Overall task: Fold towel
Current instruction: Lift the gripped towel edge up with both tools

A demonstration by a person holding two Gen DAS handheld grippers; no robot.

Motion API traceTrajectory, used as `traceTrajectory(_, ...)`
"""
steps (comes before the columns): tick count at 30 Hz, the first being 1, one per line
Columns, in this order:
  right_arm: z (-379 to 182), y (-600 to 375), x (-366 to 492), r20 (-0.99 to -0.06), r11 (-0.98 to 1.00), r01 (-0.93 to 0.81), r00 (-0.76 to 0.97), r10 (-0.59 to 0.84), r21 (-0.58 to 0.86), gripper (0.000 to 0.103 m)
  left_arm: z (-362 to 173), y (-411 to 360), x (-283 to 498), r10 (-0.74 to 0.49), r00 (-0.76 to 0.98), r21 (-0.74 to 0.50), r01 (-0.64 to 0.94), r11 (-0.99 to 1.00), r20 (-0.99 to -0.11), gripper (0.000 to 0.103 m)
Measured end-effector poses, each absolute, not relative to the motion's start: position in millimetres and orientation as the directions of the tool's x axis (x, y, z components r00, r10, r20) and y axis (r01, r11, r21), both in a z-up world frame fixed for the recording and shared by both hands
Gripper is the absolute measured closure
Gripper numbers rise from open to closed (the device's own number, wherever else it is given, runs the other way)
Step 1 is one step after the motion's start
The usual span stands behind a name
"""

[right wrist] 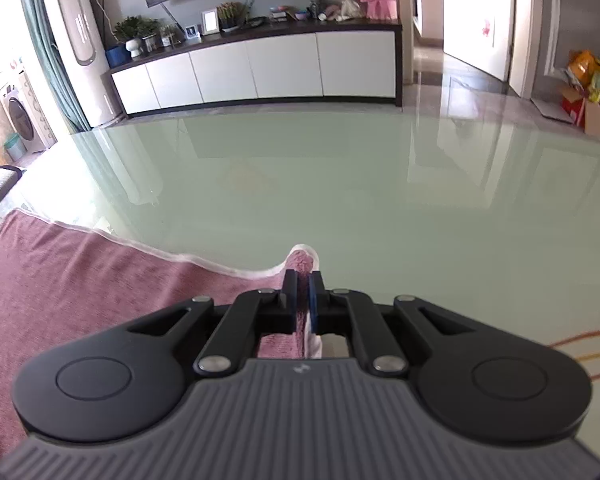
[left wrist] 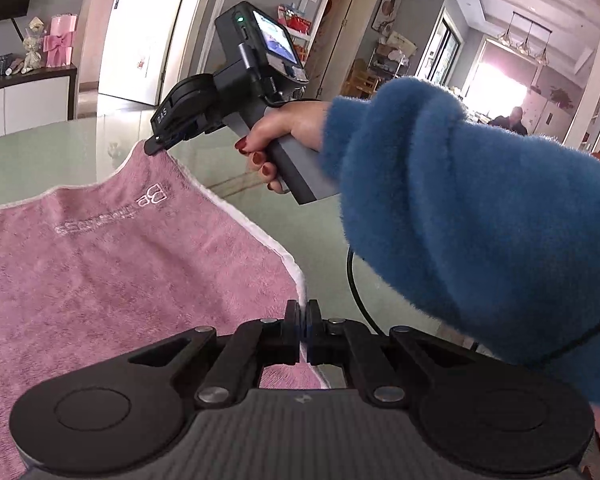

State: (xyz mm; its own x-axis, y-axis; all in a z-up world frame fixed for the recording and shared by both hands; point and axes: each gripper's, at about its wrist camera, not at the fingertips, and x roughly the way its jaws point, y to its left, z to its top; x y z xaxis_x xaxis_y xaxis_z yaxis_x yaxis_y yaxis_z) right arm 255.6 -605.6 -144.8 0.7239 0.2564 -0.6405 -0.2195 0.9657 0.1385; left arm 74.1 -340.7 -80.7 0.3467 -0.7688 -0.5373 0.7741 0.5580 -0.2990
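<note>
Left wrist: both tongs (left wrist: pixel 303 312) clamp pink towel (left wrist: pixel 112 264) corners.

Bare glass table (right wrist: pixel 340 184) lies open beyond the towel (right wrist: pixel 80 280).

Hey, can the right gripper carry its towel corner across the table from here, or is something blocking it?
Probably yes: the right gripper is shut on the towel corner, and the glass table ahead shows nothing in its path.
</note>
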Motion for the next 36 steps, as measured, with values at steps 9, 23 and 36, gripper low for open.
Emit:
traceTrajectory(9, -111.2, -566.8, 252.4, -0.597, 0.952, -0.252, 0.742, 0.304, 0.172, 0.097, -62.0, -275.9, 62.1, -0.755, 0.417, -0.287, 0.745, 0.603, -0.506, 0.1)
traceTrajectory(23, -85.6, -463.2, 266.7, -0.536, 0.911, -0.344, 0.737, 0.411, 0.226, 0.097, -56.5, -148.5, 44.3, -0.644, 0.563, -0.289, 0.593, 0.751, -0.518, 0.1)
traceTrajectory(36, -85.9, -344.5, 285.7, -0.535, 0.861, -0.444, 0.678, 0.504, 0.248, 0.097, -50.1, -39.1, 33.2, -0.516, 0.685, -0.29, 0.428, 0.856, -0.513, 0.1)
